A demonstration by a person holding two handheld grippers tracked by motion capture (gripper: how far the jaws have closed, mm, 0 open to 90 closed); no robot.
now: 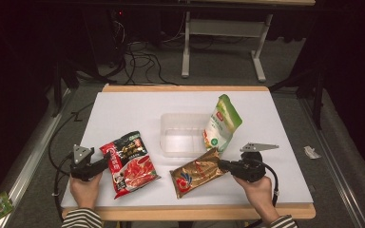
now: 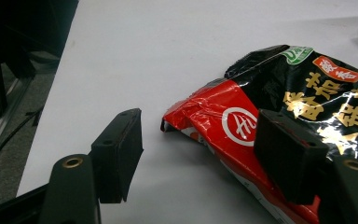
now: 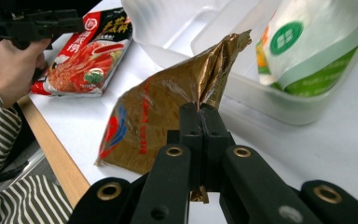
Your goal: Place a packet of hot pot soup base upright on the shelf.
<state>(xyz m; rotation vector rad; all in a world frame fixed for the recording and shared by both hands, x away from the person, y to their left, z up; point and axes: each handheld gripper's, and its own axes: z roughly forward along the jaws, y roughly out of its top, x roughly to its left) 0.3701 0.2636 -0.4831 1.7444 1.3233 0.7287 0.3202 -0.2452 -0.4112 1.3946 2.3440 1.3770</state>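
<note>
High view: a white-topped counter (image 1: 123, 109) with a wooden edge carries a clear rectangular plastic tub (image 1: 183, 134) at its centre; a green-and-white pouch (image 1: 222, 123) stands tilted against the tub's right wall. In front of the tub lies a crinkled gold foil packet (image 1: 197, 173), its upper right corner raised off the surface and pinched by the right gripper (image 1: 223, 164), whose hand enters from the bottom right. To the left lies a flat red-and-black printed snack packet (image 1: 129, 164), and the left gripper (image 1: 105, 161) rests at that packet's left edge, held by a hand with a striped sleeve. Left gripper view: the two black fingers (image 2: 119, 154) stand wide apart over the counter; the red-and-black packet's corner lies between them, with the far finger in front of the packet; no pad presses on it. Right gripper view: the fingers (image 3: 190, 135) are closed tight on a thin fold of the gold foil packet (image 3: 168, 112), which hangs slanted from the grip with its lower end on the counter near the wooden edge. Beyond it sits the clear tub (image 3: 279, 105) holding the green-and-white pouch (image 3: 307, 42), and farther left the other hand (image 3: 16, 70) with its gripper beside the red-and-black packet (image 3: 86, 56).
</note>
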